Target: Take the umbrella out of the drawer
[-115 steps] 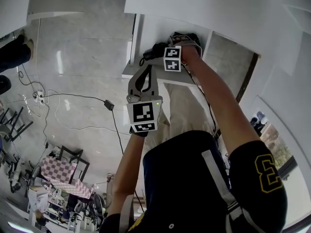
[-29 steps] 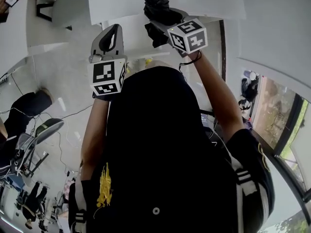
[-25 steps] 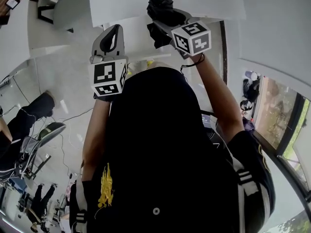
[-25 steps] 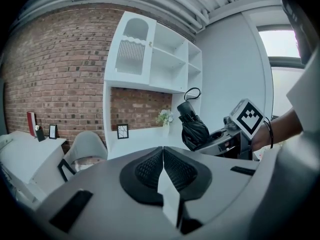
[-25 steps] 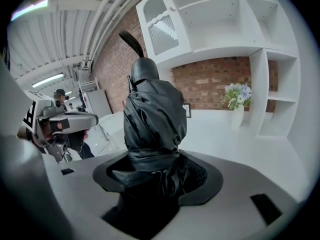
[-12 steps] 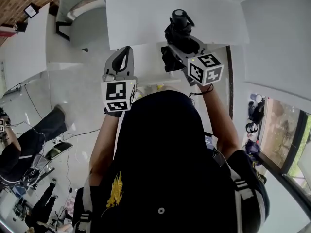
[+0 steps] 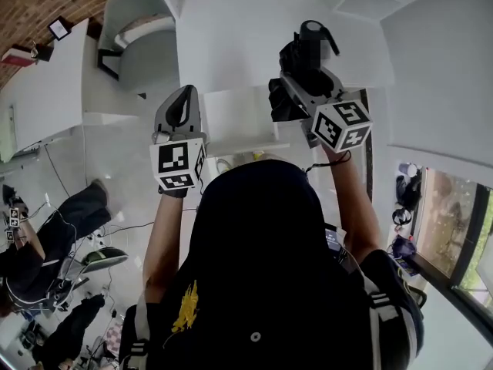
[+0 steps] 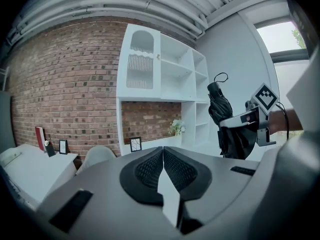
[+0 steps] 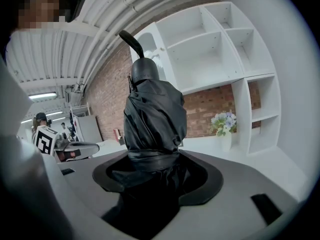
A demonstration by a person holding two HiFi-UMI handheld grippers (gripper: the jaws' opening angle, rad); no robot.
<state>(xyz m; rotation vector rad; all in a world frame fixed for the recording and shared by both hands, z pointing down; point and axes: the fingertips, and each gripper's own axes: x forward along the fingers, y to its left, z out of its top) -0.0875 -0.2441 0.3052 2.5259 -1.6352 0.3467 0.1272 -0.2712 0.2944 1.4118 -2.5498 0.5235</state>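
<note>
A black folded umbrella [image 9: 152, 116] stands upright between the jaws of my right gripper [image 9: 155, 170], which is shut on its lower part. Its strap loop sticks up at the top. In the head view my right gripper [image 7: 299, 83] holds the umbrella [image 7: 306, 51] up over the white table top [image 7: 231, 29]. My left gripper [image 7: 186, 92] hangs beside it to the left, shut on nothing. In the left gripper view its pads [image 8: 150, 169] meet, and the umbrella [image 8: 220, 109] shows at the right.
A white box-like unit [image 7: 239, 122] sits under the table's near edge. A grey chair [image 7: 142, 37] stands to the left. Beyond are white wall shelves [image 8: 165, 84], a brick wall [image 8: 65, 94], a flower vase [image 9: 223, 124] and a seated person [image 7: 46, 230].
Both grippers have risen and moved farther out over the table. The right one has kept hold of the umbrella. The head view has swung to show more of the table and the chair.
</note>
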